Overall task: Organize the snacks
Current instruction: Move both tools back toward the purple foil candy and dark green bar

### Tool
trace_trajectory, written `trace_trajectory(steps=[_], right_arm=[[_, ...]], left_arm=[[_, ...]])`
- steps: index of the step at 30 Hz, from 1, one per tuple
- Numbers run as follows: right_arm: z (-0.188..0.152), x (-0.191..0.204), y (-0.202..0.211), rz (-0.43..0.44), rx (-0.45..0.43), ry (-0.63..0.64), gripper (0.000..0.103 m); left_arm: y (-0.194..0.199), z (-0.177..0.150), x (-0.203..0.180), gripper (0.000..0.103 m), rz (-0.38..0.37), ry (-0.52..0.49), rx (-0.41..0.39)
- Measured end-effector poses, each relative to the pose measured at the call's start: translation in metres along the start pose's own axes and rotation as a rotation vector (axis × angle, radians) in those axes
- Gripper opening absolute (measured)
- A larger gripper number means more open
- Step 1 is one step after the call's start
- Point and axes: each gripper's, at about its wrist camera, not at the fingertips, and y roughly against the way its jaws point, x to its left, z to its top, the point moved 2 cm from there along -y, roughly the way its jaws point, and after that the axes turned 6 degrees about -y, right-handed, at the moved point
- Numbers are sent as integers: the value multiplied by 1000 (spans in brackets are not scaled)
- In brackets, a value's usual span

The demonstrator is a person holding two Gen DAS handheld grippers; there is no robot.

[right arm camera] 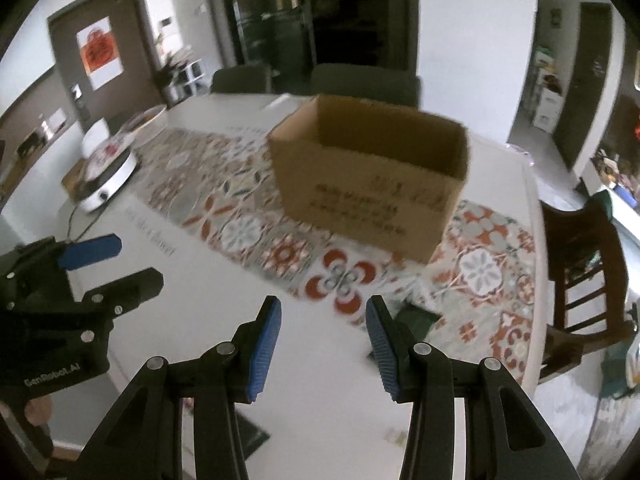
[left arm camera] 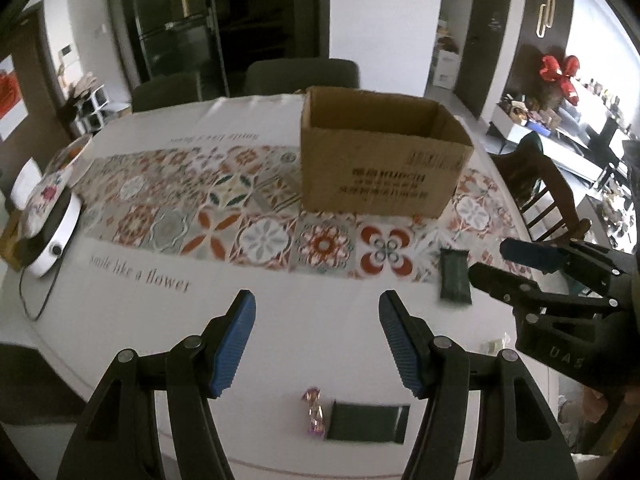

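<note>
1. Clearly, your snacks lie loose on the table (left arm camera: 132, 320) near you: a dark green packet (left arm camera: 369, 422) flat by the near edge, a small pink-wrapped candy (left arm camera: 314, 412) just beside it on its left, and a second dark green packet (left arm camera: 454, 276) farther out, toward the right.
2. The cardboard box (left arm camera: 380, 156) stands open-topped on the patterned runner (left arm camera: 192, 204), beyond all three — I judge it the place they are meant to go, set within reach of either hand.
3. Your left gripper (left arm camera: 318, 344) hangs above the near packet and candy with its jaws spread wide and nothing between them, apparently lined up for a pick.
4. Your right gripper (right arm camera: 323, 344) is also parted and empty; the farther packet (right arm camera: 416, 320) shows partly behind its right finger, so that hand seems to be covering that one.
5. Outward, a white appliance (left arm camera: 52, 240) sits at the table's left end — well apart from the work.
</note>
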Motion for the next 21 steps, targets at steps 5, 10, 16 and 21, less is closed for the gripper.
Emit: trace_trajectory(steps=[5, 10, 16, 21], right_arm=[[-22, 18, -4, 48, 44, 67, 45], [-45, 36, -6, 74, 55, 152, 45], [-79, 56, -19, 97, 107, 262, 45], [-102, 67, -31, 118, 127, 317, 45]], left_arm=[[5, -27, 1, 63, 15, 12, 20], [6, -54, 2, 63, 42, -9, 33], [1, -86, 4, 63, 52, -32, 55], [-8, -105, 3, 62, 44, -57, 52]])
